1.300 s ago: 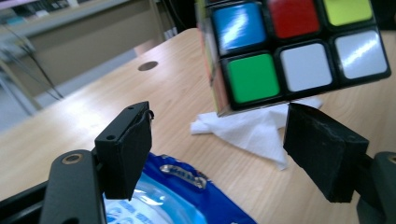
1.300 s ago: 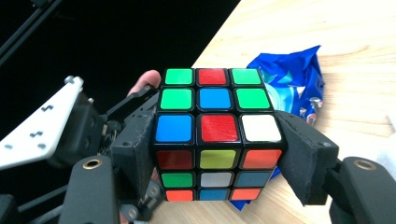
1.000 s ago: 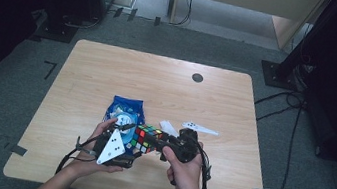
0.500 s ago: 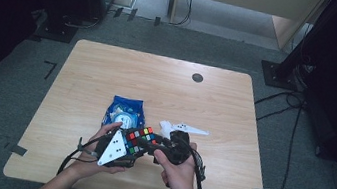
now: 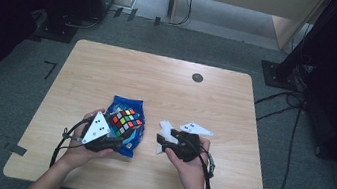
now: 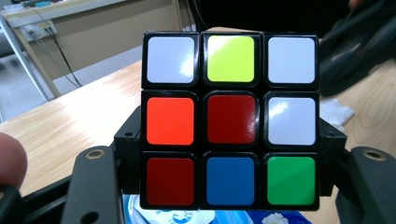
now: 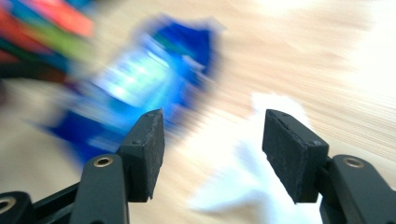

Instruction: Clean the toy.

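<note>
Lying beneath the cube, a blue packet; white tissue beside.

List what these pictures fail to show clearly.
- Blue packet: print unreadable, smeared by motion blur in the right gripper view.
- White tissue: partly covered by the right gripper in the high view.
- Cube: its other faces are turned away in the left gripper view.

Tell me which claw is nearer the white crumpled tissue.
Right. The right claw hangs open directly over the tissue; the left claw is off to its left, shut on the cube.
</note>
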Tool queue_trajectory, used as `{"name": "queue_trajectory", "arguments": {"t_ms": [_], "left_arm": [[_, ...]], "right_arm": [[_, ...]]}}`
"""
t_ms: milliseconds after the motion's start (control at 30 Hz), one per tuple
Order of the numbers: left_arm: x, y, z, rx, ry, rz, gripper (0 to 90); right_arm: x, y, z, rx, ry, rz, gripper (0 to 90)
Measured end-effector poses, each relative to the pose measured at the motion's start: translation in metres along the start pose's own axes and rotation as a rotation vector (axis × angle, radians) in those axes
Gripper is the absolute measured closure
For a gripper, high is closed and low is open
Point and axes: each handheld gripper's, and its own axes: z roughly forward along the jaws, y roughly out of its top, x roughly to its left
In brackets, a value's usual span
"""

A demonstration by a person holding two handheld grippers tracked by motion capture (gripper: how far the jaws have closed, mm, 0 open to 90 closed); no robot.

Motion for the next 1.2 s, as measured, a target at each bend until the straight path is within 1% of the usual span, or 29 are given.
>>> {"name": "queue_trajectory", "arguments": {"t_ms": [33,67,100,167,233,267,300,333,367,400,433,467,533,567,600,633,667,733,833,867,900,933,967,1000,1100,1167,1200], "left_arm": [[0.000,0.000,0.000,0.001,0.000,0.000,33.7],[-0.001,0.000,0.000,0.004,-0.002,0.004,33.7],[-0.001,-0.001,0.001,0.004,-0.004,0.003,33.7],[-0.002,-0.002,0.002,0.007,-0.008,0.004,33.7],[-0.002,-0.002,0.003,0.009,-0.009,0.003,33.7],[-0.003,-0.003,0.003,0.010,-0.010,0.003,33.7],[-0.003,-0.003,0.003,0.010,-0.010,0.003,33.7],[-0.003,-0.003,0.003,0.010,-0.011,0.005,33.7],[-0.004,-0.002,0.003,0.008,-0.012,0.005,33.7],[-0.004,-0.002,0.003,0.006,-0.013,0.004,33.7],[-0.004,-0.002,0.002,0.005,-0.016,0.005,33.7],[-0.005,-0.001,0.002,0.005,-0.019,0.005,33.7],[-0.007,-0.001,0.003,0.007,-0.021,0.006,33.7],[-0.008,-0.001,0.003,0.007,-0.024,0.007,33.7],[-0.009,-0.001,0.003,0.010,-0.025,0.009,33.7],[-0.009,-0.001,0.004,0.010,-0.027,0.010,33.7],[-0.010,-0.001,0.004,0.010,-0.030,0.009,33.7],[-0.011,-0.001,0.006,0.014,-0.036,0.010,33.7],[-0.013,-0.004,0.009,0.026,-0.045,0.005,33.7],[-0.014,-0.005,0.011,0.031,-0.049,0.008,33.7],[-0.016,-0.005,0.012,0.035,-0.054,0.009,33.7],[-0.018,-0.005,0.013,0.037,-0.061,0.012,33.7],[-0.019,-0.005,0.014,0.041,-0.066,0.019,33.8],[-0.022,-0.005,0.014,0.041,-0.072,0.021,33.7],[-0.029,-0.003,0.015,0.033,-0.100,0.030,33.7],[-0.034,-0.002,0.015,0.023,-0.124,0.039,33.8],[-0.035,-0.002,0.015,0.022,-0.133,0.042,33.8]], "right_arm": [[-0.006,-0.006,0.007,0.029,-0.046,-0.015,40.1],[-0.010,-0.010,0.012,0.046,-0.079,-0.015,40.4],[-0.017,-0.017,0.018,0.054,-0.119,-0.001,40.9],[-0.025,-0.024,0.023,0.078,-0.161,0.014,42.5],[-0.028,-0.026,0.024,0.089,-0.152,0.022,45.2],[-0.029,-0.027,0.025,0.100,-0.158,0.019,46.9],[-0.030,-0.029,0.027,0.114,-0.169,0.005,49.9],[-0.029,-0.031,0.027,0.102,-0.183,-0.011,53.5],[-0.028,-0.032,0.027,0.101,-0.199,-0.032,56.6],[-0.027,-0.033,0.027,0.100,-0.209,-0.050,57.9],[-0.027,-0.033,0.027,0.098,-0.219,-0.055,61.9],[-0.027,-0.032,0.027,0.100,-0.217,-0.052,68.3],[-0.028,-0.032,0.026,0.103,-0.194,-0.044,79.9],[-0.028,-0.032,0.026,0.107,-0.173,-0.032,84.6],[-0.028,-0.032,0.025,0.109,-0.168,-0.026,86.3],[-0.028,-0.031,0.024,0.108,-0.164,-0.018,86.8],[-0.027,-0.030,0.023,0.099,-0.146,-0.010,86.9],[-0.023,-0.026,0.016,0.040,-0.065,0.008,87.0],[-0.010,-0.015,0.002,-0.058,0.007,0.016,87.1],[-0.003,-0.010,-0.005,-0.104,0.052,0.018,87.1],[0.003,-0.006,-0.011,-0.137,0.082,0.015,87.1],[0.009,-0.002,-0.016,-0.162,0.112,0.011,87.1],[0.016,0.002,-0.020,-0.186,0.155,0.005,87.0],[0.020,0.005,-0.023,-0.196,0.178,-0.001,87.0],[0.036,0.010,-0.027,-0.214,0.226,-0.018,86.6],[0.043,0.012,-0.026,-0.212,0.228,-0.027,86.1],[0.045,0.012,-0.026,-0.212,0.218,-0.023,85.8]]}}
